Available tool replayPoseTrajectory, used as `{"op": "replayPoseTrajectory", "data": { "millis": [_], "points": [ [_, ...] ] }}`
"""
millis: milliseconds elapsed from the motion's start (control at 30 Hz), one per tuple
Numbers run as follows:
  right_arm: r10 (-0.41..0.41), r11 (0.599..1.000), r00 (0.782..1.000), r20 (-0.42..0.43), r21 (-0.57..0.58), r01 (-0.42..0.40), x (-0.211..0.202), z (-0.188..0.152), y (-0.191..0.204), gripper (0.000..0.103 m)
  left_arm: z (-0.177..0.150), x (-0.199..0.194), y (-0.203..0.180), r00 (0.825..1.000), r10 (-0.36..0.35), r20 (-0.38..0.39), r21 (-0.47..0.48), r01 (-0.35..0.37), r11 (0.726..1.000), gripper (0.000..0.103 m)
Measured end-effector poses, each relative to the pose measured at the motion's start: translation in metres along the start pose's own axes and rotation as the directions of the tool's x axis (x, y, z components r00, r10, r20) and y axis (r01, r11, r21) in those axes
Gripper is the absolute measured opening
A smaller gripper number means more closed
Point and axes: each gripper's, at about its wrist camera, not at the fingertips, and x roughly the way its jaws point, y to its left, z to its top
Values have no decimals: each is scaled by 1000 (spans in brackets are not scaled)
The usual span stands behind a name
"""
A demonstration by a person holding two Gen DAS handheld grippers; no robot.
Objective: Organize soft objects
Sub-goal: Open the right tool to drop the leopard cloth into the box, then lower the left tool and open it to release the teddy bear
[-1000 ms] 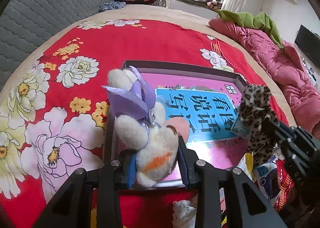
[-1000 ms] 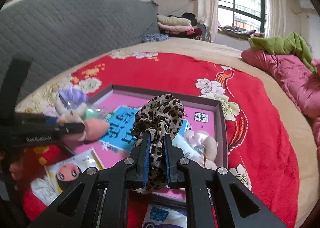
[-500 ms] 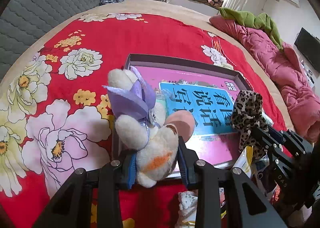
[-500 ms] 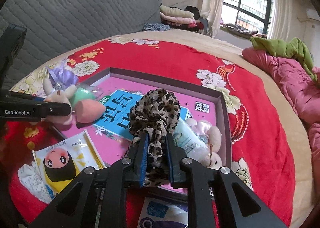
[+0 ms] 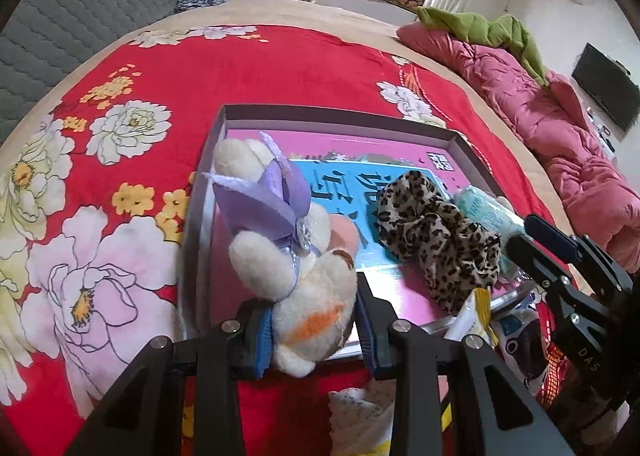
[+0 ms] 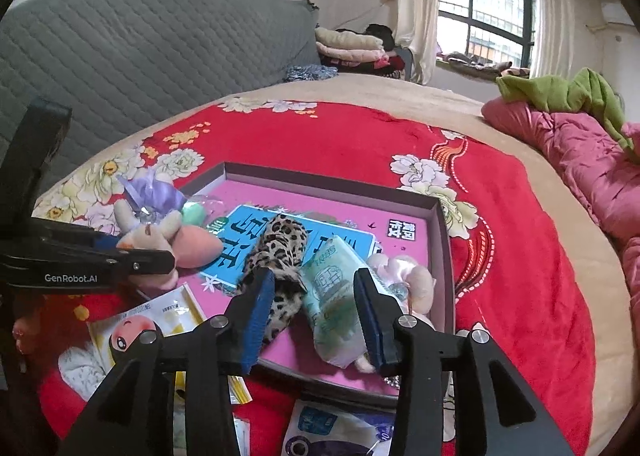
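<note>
A shallow grey box (image 5: 340, 116) with a pink and blue book inside lies on the red flowered bedspread. My left gripper (image 5: 316, 320) is shut on a white plush toy (image 5: 280, 256) with a purple bow, held over the box's left near corner. The same plush toy (image 6: 148, 232) shows at the left of the right wrist view. My right gripper (image 6: 316, 296) is opening. The leopard-print scrunchie (image 6: 280, 252) lies loose on the book by its left pad, no longer pinched. Below the open jaws lies a green tissue pack (image 6: 332, 296), with a pink plush (image 6: 408, 280) to its right.
A peach sponge (image 6: 196, 248) and a green one (image 6: 196, 212) sit in the box near the plush toy. Packets, one with a cartoon face (image 6: 148, 328), lie on the bedspread at the box's near edge. A pink quilt (image 6: 580, 160) lies at the right; a grey headboard (image 6: 140, 56) stands at the back left.
My right gripper's jaws have parted and let go of the leopard scrunchie, which now lies on the book in the box. The left gripper still holds the plush toy in the same place.
</note>
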Motion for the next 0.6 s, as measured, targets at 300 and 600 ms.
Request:
{"op": "replayPoseTrajectory", "data": {
  "millis": [300,600],
  "points": [
    [-16,1000,1000,22,28,15,-6,2,-8,52,0,0,7,1000,16,2,-21,-16,1000,35],
    [-15,997,1000,27,79,13,-11,2,-17,56,-1,-2,-1,1000,18,13,7,-18,1000,35]
  ]
}}
